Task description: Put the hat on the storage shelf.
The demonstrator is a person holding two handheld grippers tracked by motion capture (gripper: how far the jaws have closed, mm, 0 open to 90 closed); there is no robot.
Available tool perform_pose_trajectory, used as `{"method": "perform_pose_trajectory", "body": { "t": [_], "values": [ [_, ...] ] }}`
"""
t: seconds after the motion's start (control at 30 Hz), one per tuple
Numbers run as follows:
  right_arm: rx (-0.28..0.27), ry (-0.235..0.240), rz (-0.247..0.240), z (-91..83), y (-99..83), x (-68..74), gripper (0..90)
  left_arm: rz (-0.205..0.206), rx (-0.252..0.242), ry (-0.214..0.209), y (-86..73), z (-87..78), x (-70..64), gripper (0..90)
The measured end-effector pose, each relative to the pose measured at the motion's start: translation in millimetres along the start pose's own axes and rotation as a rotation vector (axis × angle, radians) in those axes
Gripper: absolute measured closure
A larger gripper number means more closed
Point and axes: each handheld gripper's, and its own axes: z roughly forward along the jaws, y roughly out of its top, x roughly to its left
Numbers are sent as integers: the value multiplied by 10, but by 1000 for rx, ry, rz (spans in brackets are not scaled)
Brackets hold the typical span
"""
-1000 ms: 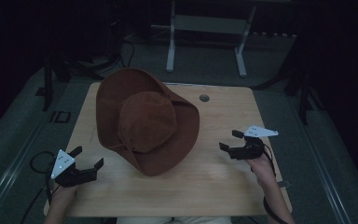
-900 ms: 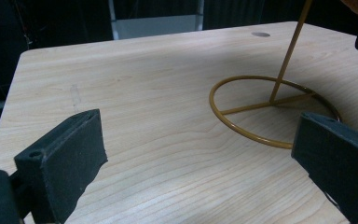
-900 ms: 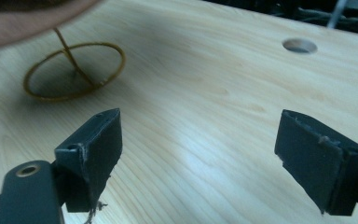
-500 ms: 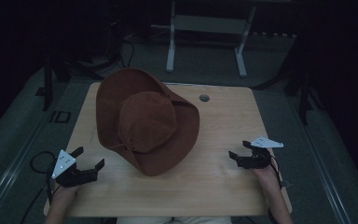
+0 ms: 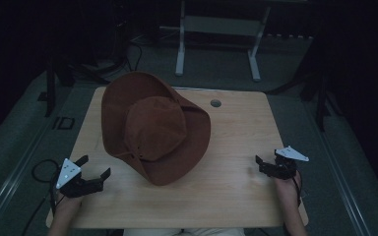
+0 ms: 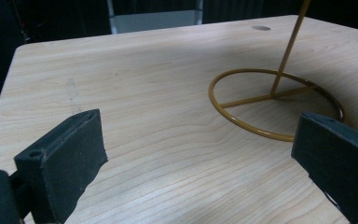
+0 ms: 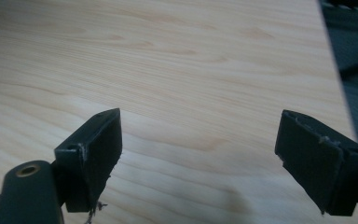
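Observation:
A brown wide-brimmed hat stands over the left middle of the light wooden table, tilted toward me. In the left gripper view a gold wire stand, a ring base with an upright rod, rests on the wood ahead and to the right. My left gripper is at the near left corner, short of the hat's brim, its jaws open and empty. My right gripper lies at the near right edge, well clear of the hat, with its jaws open over bare wood.
A round cable hole sits near the table's far edge. A white metal frame stands on the floor behind the table. A cable loops on the floor at the left. Bare wood stretches between the hat and the right gripper.
My right gripper has drawn back toward the near right corner of the table, still open. The left gripper and the hat have barely moved.

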Motion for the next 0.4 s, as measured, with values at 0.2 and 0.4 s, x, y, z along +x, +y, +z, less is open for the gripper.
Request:
{"method": "perform_pose_trajectory", "body": {
  "t": [0.2, 0.4],
  "values": [
    [8, -62, 1, 12, -22, -32, 146, -8, -4, 20, -7, -17, 9, 31],
    [3, -55, 2, 17, -31, -40, 147, -9, -3, 22, -13, -11, 14, 31]
  ]
}}
